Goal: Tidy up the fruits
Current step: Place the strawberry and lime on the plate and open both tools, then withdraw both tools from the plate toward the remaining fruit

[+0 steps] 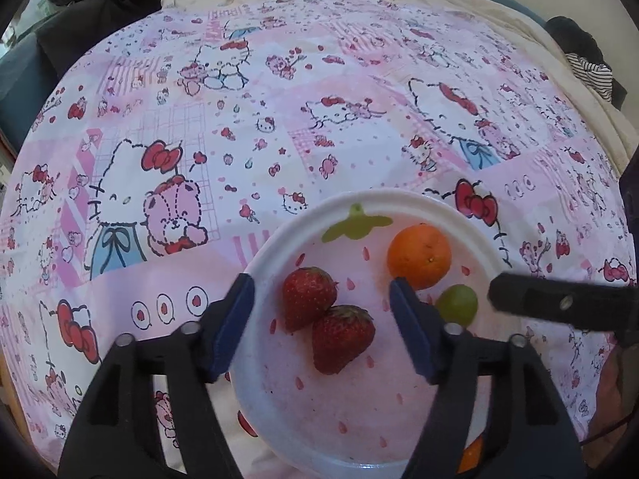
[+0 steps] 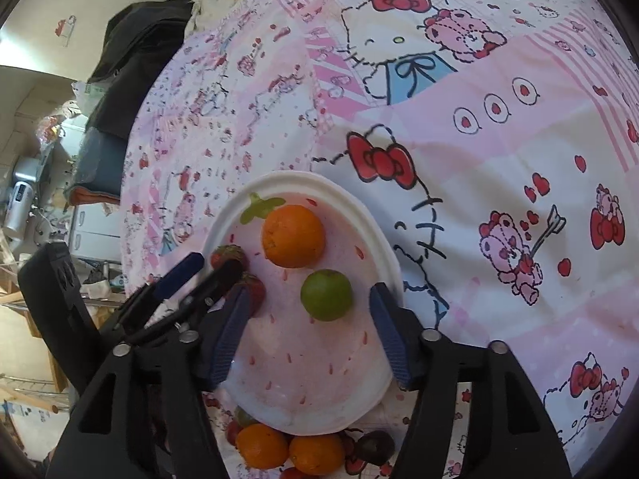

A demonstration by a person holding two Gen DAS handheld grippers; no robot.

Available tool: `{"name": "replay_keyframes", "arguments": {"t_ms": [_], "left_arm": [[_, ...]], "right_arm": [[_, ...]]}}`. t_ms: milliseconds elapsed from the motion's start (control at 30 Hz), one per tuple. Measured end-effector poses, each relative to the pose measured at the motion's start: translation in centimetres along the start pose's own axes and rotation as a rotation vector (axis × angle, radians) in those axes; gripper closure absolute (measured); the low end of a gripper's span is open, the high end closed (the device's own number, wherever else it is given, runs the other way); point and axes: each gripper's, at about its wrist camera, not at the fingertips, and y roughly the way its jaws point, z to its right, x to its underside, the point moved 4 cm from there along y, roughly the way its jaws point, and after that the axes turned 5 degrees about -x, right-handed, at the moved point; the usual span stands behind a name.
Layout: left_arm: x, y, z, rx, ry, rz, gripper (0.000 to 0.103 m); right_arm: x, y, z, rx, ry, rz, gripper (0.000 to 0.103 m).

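A white plate with a pink strawberry print lies on a Hello Kitty cloth. On it are two strawberries, an orange and a green grape. My left gripper is open just above the strawberries. My right gripper is open over the same plate, with the green grape between its fingers and the orange beyond. The left gripper's fingers cover the strawberries in the right wrist view.
Loose fruit lies on the cloth near the plate's near edge: two oranges, dark cherries and a small green fruit. Dark clothing lies at the far left of the cloth. Shelves and clutter stand beyond the cloth's edge.
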Motion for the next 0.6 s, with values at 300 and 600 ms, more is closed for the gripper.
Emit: {"name": "replay_keyframes", "arguments": {"t_ms": [300, 600], "left_arm": [[-0.2, -2.8, -0.7, -0.023, -0.009, 0.046, 0.031], [0.5, -8.0, -1.8, -0.09, -0.054, 0.126, 0.031]], "right_arm": [[-0.6, -3.1, -1.1, 0.022, -0.043, 0.091, 0.024], [1.3, -7.6, -3.3, 0.01, -0.105, 0.17, 0.024]]}}
